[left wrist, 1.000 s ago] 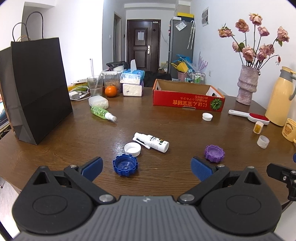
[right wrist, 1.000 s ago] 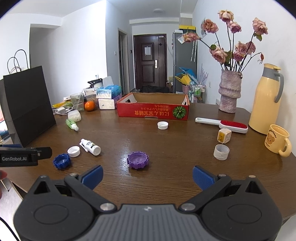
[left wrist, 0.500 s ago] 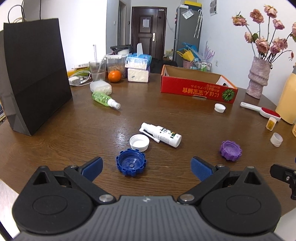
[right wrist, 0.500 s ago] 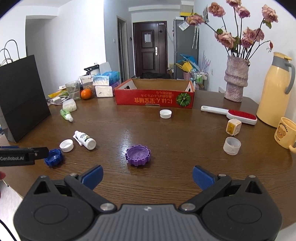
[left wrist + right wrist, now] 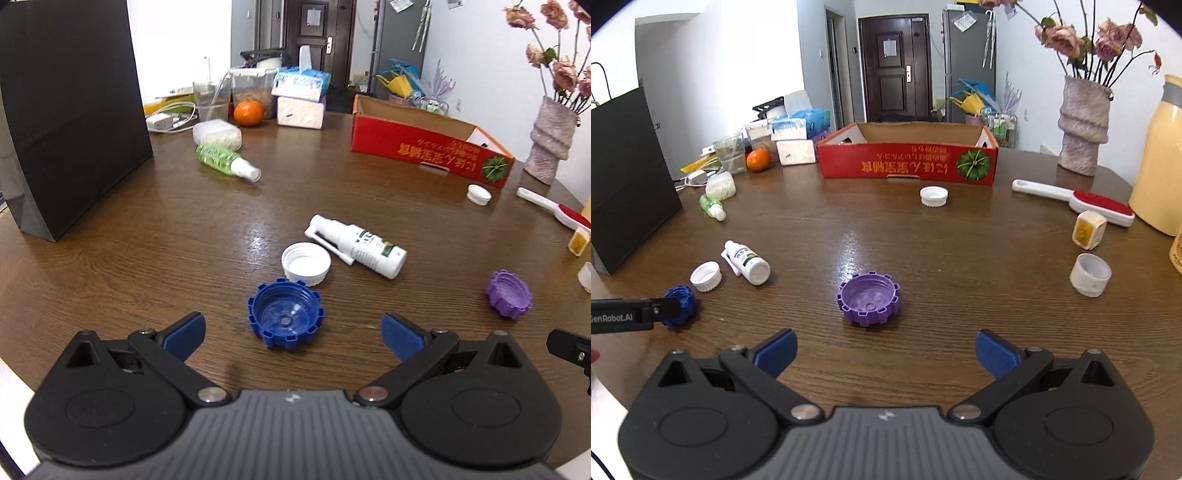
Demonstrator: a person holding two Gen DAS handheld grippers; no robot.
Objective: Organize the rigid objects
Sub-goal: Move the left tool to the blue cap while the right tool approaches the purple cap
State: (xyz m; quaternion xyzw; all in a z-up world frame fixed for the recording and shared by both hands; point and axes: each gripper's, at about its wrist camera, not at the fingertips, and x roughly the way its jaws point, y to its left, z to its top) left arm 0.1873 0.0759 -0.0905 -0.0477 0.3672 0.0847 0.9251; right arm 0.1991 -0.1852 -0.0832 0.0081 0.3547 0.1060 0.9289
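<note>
A blue ridged cap (image 5: 284,313) lies open side up on the brown table, just ahead of my open, empty left gripper (image 5: 293,334). A purple ridged cap (image 5: 868,297) lies just ahead of my open, empty right gripper (image 5: 885,349); it also shows in the left wrist view (image 5: 508,293). A white cap (image 5: 306,263) and a white spray bottle (image 5: 356,245) lie beyond the blue cap. A red cardboard box (image 5: 908,157) stands open at the back. Another white cap (image 5: 934,196) lies before it.
A black paper bag (image 5: 70,110) stands at the left. A green spray bottle (image 5: 225,161), an orange (image 5: 248,113) and tissue packs sit at the back left. A lint brush (image 5: 1078,198), small containers (image 5: 1089,274), a vase (image 5: 1082,144) and a yellow thermos (image 5: 1160,158) stand at the right.
Both grippers have moved forward and lower over the table. The blue cap and the purple cap now lie closer to the fingertips. Both grippers stay open.
</note>
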